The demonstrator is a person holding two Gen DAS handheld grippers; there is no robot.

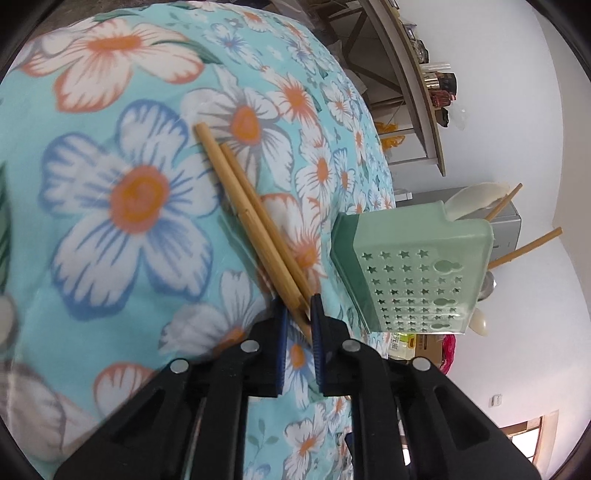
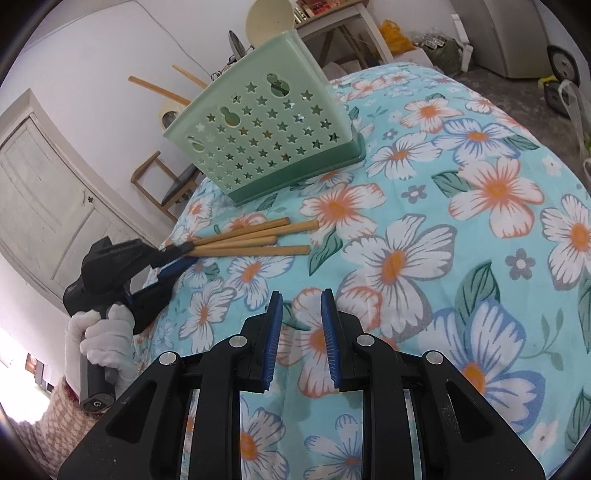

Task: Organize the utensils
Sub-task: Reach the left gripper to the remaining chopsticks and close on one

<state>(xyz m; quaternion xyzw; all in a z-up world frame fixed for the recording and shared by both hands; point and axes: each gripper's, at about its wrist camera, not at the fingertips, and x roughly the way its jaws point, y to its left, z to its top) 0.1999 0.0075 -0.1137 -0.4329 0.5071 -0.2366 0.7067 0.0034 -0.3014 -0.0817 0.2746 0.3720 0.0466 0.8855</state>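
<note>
- Floral tablecloth [image 2: 461,192]: teal with big flowers, covers the whole table; everything below is placed relative to the green holder.
- Green holder [image 2: 273,136]: star-perforated utensil caddy with a darker base, standing on the cloth. Sticking out of its top are a pale spoon bowl [image 2: 269,18] and a couple of chopsticks [image 2: 157,88].
- Left gripper [image 2: 181,254]: in front of the holder's base, at the table edge, held by a white-gloved hand [image 2: 101,339]. Jaws nearly together, clamped on the thin ends of the loose chopsticks.
- Right gripper [image 2: 301,328]: further out from the holder than the chopsticks, over the cloth. Jaws apart, holding nothing.
- Loose chopsticks [image 2: 255,238]: four bamboo sticks in the right wrist view, fanned out, just in front of the holder's base. Left wrist view shows only two [image 1: 255,221] in the pinch.
</note>
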